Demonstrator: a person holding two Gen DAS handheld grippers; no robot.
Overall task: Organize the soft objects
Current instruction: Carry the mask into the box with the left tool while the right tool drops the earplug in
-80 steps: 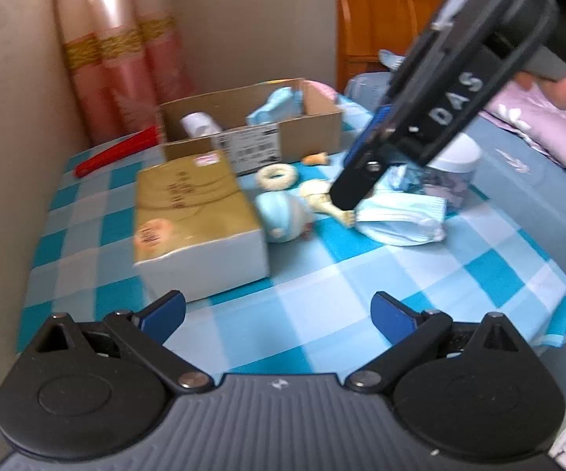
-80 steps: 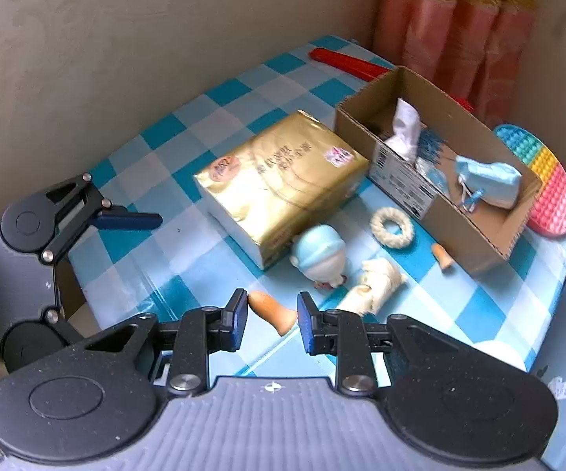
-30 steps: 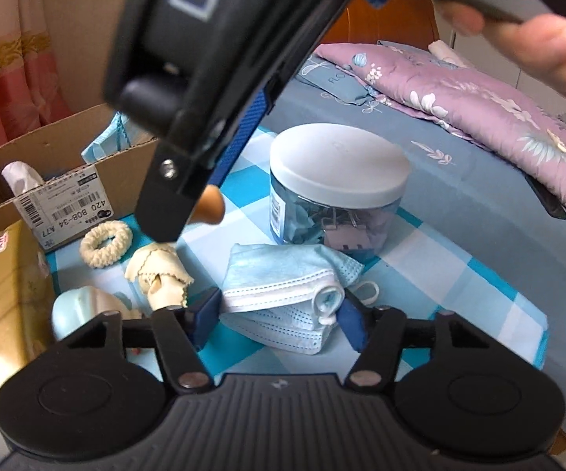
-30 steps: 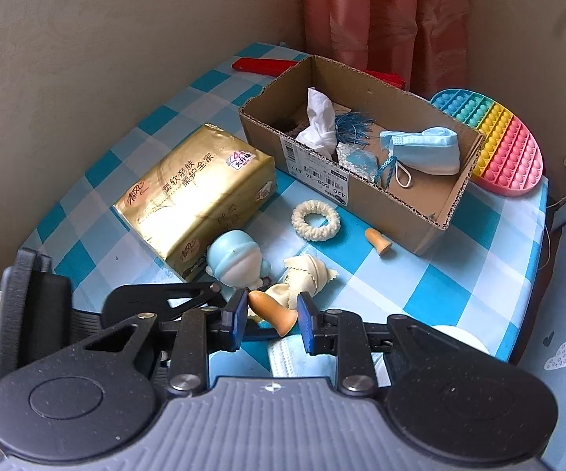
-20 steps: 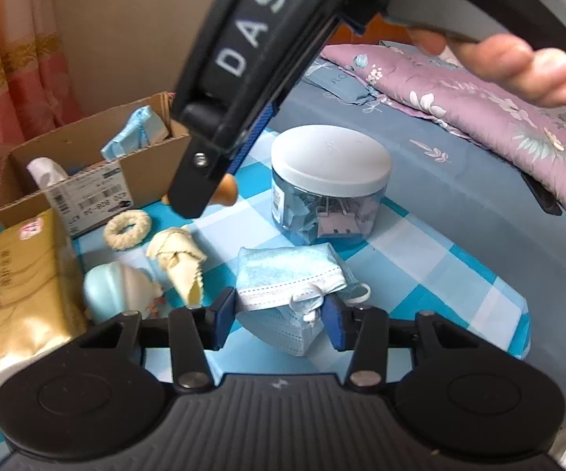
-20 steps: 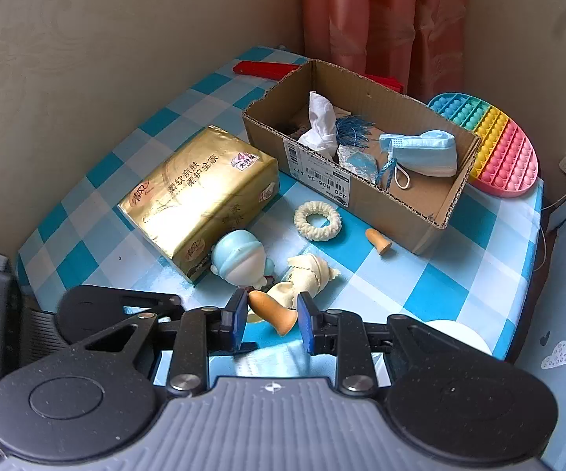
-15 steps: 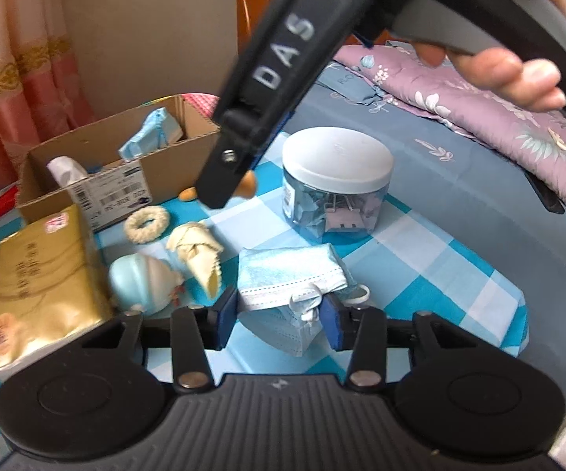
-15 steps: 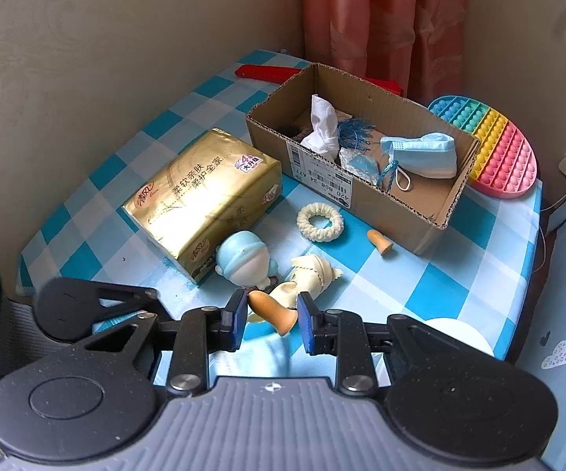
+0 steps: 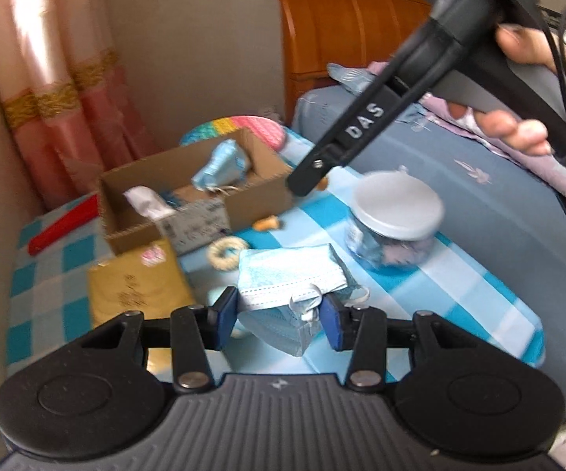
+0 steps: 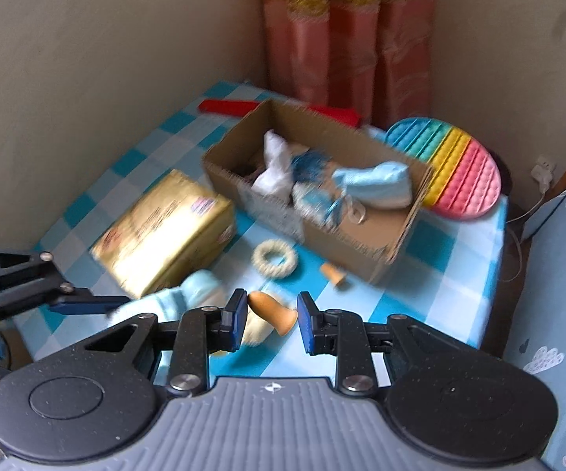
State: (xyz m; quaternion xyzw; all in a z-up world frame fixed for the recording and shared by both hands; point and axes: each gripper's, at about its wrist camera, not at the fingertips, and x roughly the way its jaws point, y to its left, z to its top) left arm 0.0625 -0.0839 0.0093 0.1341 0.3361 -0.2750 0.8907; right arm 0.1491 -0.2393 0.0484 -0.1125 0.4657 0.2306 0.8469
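Here, crumpled pleated mask (image 9: 288, 274) in left claw (image 9: 279, 312)

I'm in a home bedroom: a bed w/ a blue-grey sheet (image 9: 491, 200) and floral purple quilt (image 9: 557, 165) sits right beside my small table, backed by an orange wooden headboard (image 9: 345, 27). Pink curtains w/ gold trim (image 10: 345, 35) hang in the corner btw plain beige walls (image 10: 86, 90). The table has a blue-and-white checked cloth (image 10: 451, 274), w/ household bits like a gold tissue pack (image 10: 165, 235) and a rainbow pop-it toy (image 10: 459, 168).
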